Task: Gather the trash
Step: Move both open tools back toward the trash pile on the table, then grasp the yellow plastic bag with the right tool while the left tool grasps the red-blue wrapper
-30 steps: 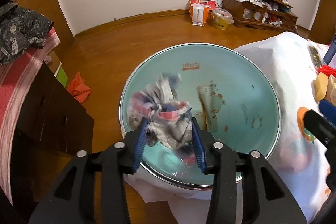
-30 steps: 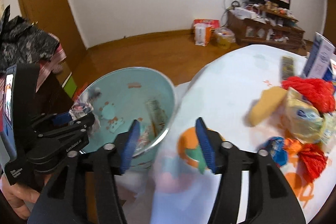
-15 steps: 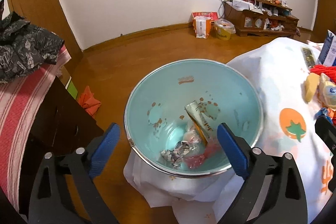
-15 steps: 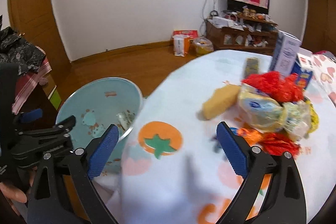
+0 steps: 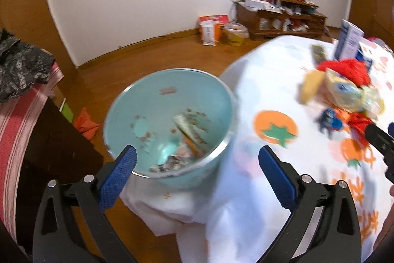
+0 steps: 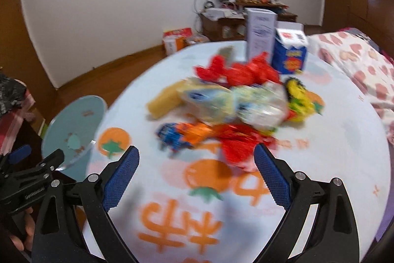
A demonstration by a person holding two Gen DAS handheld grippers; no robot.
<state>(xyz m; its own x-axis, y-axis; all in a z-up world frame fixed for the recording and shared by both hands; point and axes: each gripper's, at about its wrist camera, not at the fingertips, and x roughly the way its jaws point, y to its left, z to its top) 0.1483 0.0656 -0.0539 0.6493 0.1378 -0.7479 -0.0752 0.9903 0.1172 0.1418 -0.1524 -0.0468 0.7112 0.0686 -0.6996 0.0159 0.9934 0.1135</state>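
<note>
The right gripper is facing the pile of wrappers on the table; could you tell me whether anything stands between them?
Nothing visible does. The right gripper is open and empty, with only bare tablecloth before the pile of wrappers.

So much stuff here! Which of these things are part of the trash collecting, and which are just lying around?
Part of the job:
- teal bowl holding dropped scraps
- wrapper pile on the table
- left gripper, jaws opening, nothing between them
- right gripper, open and empty

Just lying about:
- blue carton
- white box
- orange cloth on the floor
- cluttered shelf
</note>
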